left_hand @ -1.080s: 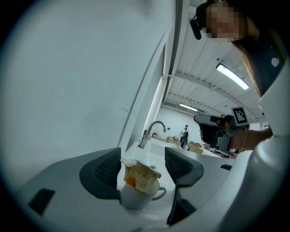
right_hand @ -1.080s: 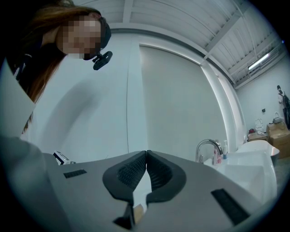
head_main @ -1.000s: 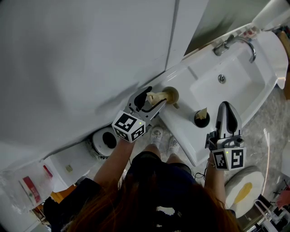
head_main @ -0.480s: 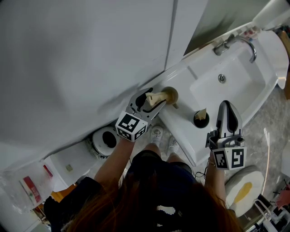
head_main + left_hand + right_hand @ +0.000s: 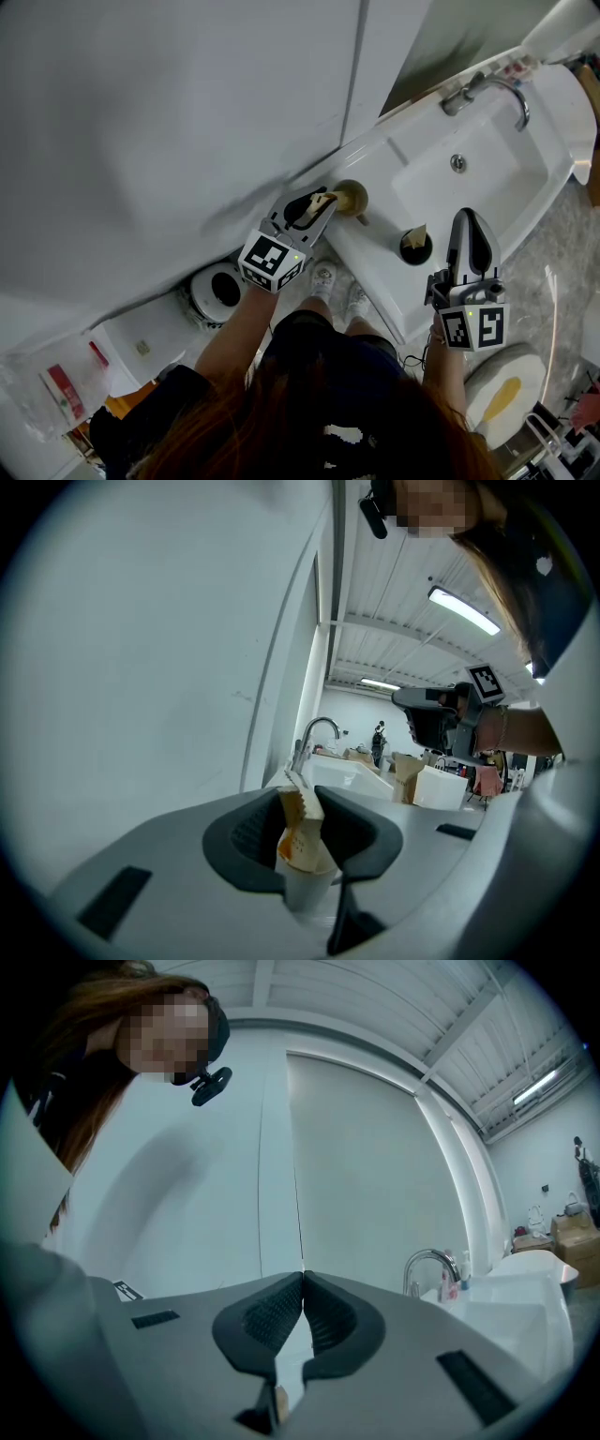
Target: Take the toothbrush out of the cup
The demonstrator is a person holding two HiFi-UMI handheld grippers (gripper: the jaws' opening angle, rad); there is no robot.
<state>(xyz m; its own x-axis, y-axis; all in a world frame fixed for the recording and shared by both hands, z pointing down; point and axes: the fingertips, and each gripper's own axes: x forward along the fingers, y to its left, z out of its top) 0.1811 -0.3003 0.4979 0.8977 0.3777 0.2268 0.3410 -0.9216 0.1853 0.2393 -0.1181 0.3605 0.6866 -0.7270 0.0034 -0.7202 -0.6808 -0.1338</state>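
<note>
A toothbrush in a tan paper wrapper (image 5: 325, 199) (image 5: 300, 832) stands in a pale cup (image 5: 354, 195) (image 5: 309, 892) on the left ledge of the white sink (image 5: 427, 192). My left gripper (image 5: 317, 204) (image 5: 302, 799) reaches in level from the left. Its jaws are closing, with the wrapper's top pinched between both dark pads (image 5: 258, 832). My right gripper (image 5: 471, 225) (image 5: 302, 1279) hovers over the sink's front edge, shut with nothing in it and pointing at the wall.
A dark cup (image 5: 417, 247) holding another tan packet stands on the sink's front rim, between the two grippers. The chrome faucet (image 5: 497, 89) (image 5: 314, 733) (image 5: 427, 1265) rises at the far end of the basin. A white wall runs behind. A round white object (image 5: 220, 291) sits on the floor.
The left gripper's jaws have come in from wide apart onto the wrapped toothbrush, and the gripper rolled slightly. The right gripper has stayed still and shut.
</note>
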